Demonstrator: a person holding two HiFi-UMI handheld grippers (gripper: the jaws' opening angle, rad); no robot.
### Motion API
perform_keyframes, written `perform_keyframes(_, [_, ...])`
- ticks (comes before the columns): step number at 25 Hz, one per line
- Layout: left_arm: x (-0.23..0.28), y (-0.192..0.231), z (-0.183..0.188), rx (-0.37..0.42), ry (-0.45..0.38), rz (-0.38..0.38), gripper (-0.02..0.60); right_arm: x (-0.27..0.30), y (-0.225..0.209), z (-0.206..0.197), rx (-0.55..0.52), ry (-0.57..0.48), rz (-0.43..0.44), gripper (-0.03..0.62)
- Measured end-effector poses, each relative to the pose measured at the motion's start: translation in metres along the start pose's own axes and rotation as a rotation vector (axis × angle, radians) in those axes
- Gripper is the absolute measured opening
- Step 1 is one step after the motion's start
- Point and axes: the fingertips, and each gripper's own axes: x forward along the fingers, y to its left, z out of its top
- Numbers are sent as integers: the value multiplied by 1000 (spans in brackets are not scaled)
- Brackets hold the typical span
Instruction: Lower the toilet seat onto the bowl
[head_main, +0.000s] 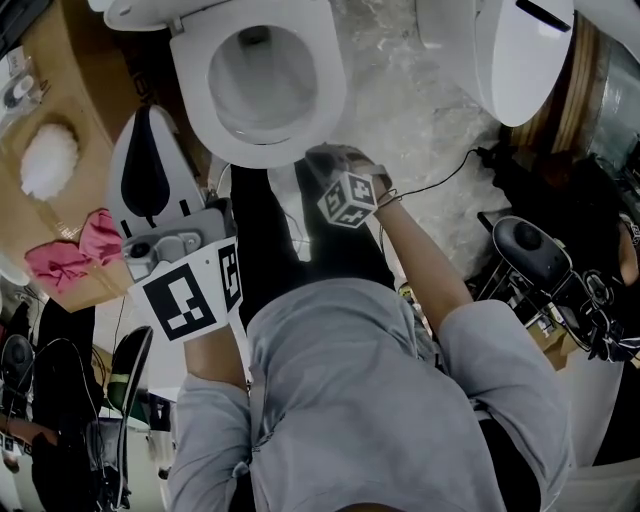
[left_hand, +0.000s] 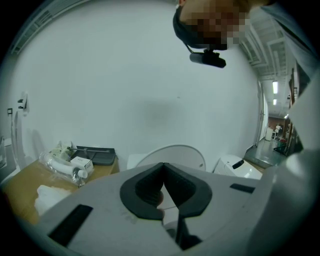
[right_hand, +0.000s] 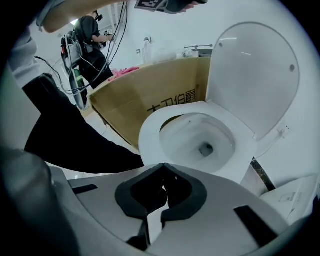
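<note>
The white toilet seat (head_main: 264, 152) lies flat on the bowl (head_main: 262, 85), while the lid (right_hand: 255, 75) stands upright behind it. My right gripper (head_main: 322, 160) hovers just off the seat's front rim, close to the person's legs. In the right gripper view its jaws (right_hand: 162, 167) are shut with nothing between them, and the seat (right_hand: 150, 131) lies a short way ahead of them. My left gripper (head_main: 148, 120) is held up beside the bowl's left side, away from the seat. Its jaws (left_hand: 163, 167) are shut and empty, pointing at the wall above the raised lid (left_hand: 172, 155).
An open cardboard box (head_main: 40, 180) with white packing and a pink cloth (head_main: 80, 250) stands left of the toilet. A second toilet (head_main: 520, 60) is at the upper right. Cables and black equipment (head_main: 540, 260) lie on the floor at the right.
</note>
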Motion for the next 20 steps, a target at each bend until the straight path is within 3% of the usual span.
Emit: perform_keyframes(20, [-24,-9,58,21,-80,1,0,-74,-23,73,63,-175,-103,-2])
